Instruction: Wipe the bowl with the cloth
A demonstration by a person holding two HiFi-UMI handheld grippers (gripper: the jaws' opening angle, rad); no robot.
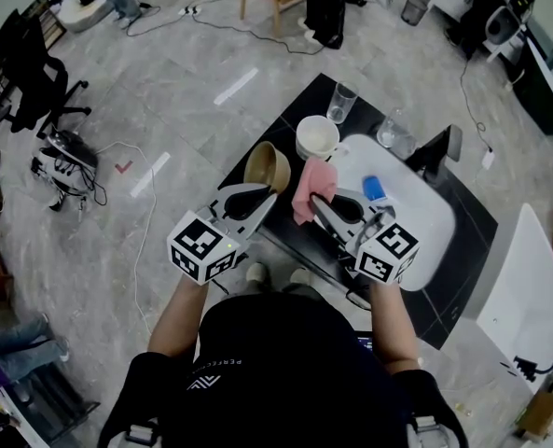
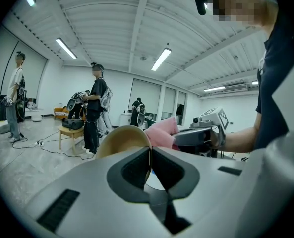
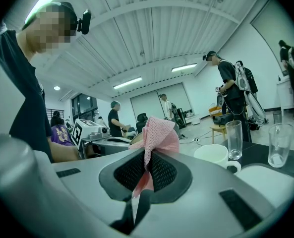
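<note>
Slip is the main danger. The left gripper (image 1: 263,194), low and left of centre in the head view, has its fingers closed almost fully on just the thin rim of the bowl (image 1: 267,166). The bowl hangs tilted and seems clear of the tabletop (image 1: 285,119). Wiping pressure on its wall would lever the bowl about that narrow pinch. It could then twist out and drop, likely onto the mug (image 1: 316,136) or the glasses (image 1: 341,101) just above it in the frame.

The right gripper (image 1: 317,201), right of centre, has its fingers shut on the pink cloth (image 1: 311,187). It grips a lower fold, so the bulk stands up above the tips, just beside the bowl. With so little cloth pinched, a hard drag across the bowl could pull it free, or bare fingertips could scrape the bowl instead. The two grippers sit close, so a sideways push could also knock them together.
</note>
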